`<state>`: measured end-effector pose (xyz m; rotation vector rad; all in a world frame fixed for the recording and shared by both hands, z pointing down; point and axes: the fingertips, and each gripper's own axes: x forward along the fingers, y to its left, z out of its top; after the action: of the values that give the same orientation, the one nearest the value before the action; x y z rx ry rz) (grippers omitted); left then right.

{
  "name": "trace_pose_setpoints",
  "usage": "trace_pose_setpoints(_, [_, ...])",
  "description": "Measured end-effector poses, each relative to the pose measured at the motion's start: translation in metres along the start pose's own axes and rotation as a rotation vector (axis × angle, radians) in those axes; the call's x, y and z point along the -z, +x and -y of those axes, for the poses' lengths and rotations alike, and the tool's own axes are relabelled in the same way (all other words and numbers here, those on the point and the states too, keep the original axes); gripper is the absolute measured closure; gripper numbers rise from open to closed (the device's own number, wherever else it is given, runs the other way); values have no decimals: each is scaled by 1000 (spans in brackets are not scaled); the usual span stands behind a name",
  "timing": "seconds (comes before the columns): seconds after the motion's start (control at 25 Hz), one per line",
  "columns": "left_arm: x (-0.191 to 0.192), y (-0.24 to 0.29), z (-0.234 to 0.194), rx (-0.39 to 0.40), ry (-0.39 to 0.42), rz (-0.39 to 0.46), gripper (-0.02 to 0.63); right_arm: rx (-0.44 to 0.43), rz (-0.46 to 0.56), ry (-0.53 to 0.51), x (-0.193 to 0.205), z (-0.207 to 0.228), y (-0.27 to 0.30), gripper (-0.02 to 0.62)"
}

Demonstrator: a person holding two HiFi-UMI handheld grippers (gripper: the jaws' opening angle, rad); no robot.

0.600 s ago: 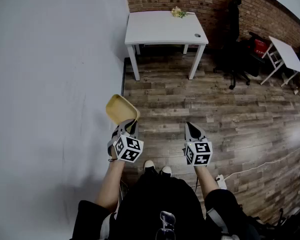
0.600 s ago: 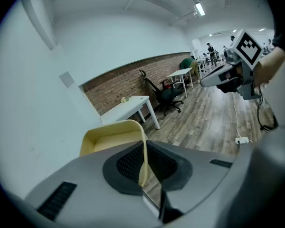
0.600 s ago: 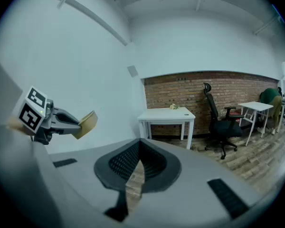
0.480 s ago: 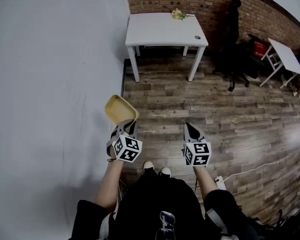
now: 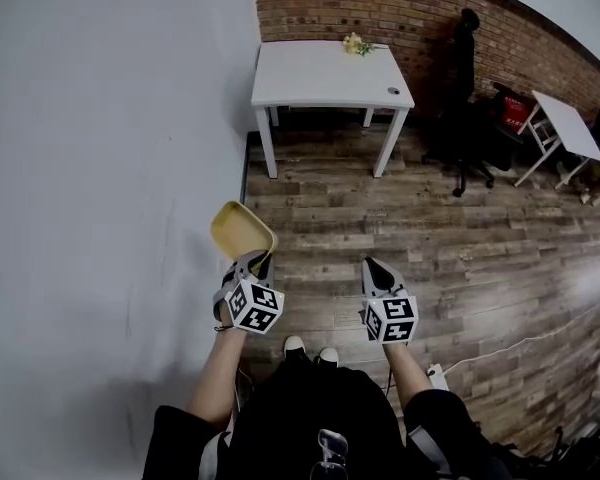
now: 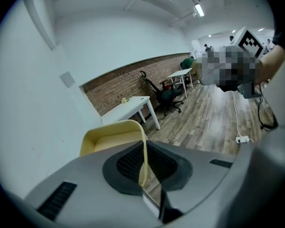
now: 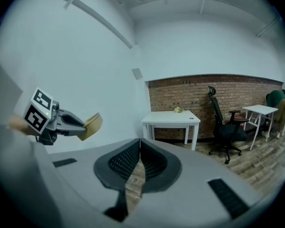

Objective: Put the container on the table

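1. Over the floor (image 5: 460, 228), in the head view, the left gripper (image 5: 255, 260) is clenched on the rim of the container (image 5: 242, 230), which hangs in the air, well apart from the table (image 5: 330, 73). The right gripper (image 5: 375, 268) is closed and empty.
2. In the left gripper view, one thin side of the container sits between the jaws; I think this hold leaves its bottom free for setting down.
3. In the right gripper view, the jaws meet on nothing; the table's near edge looks open for approach.

container (image 5: 242, 230) yellow | table (image 5: 320, 73) white | wall (image 5: 320, 3) red brick | floor (image 5: 480, 238) grey-brown planks
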<state>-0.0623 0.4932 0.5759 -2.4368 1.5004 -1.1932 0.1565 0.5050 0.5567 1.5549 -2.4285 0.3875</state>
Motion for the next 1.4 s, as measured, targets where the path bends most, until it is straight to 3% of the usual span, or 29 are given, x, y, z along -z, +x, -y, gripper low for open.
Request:
trace_pose_setpoints(0.44, [-6, 19, -14, 40, 24, 15, 577, -21, -27, 38, -3, -10, 26, 572])
trace_pose_setpoints(1.0, [10, 44, -53, 91, 62, 30, 577, 38, 1, 65, -24, -24, 66, 572])
trace_pose_setpoints(1.4, [8, 64, -67, 110, 71, 33, 577, 34, -6, 56, -29, -29, 85, 572])
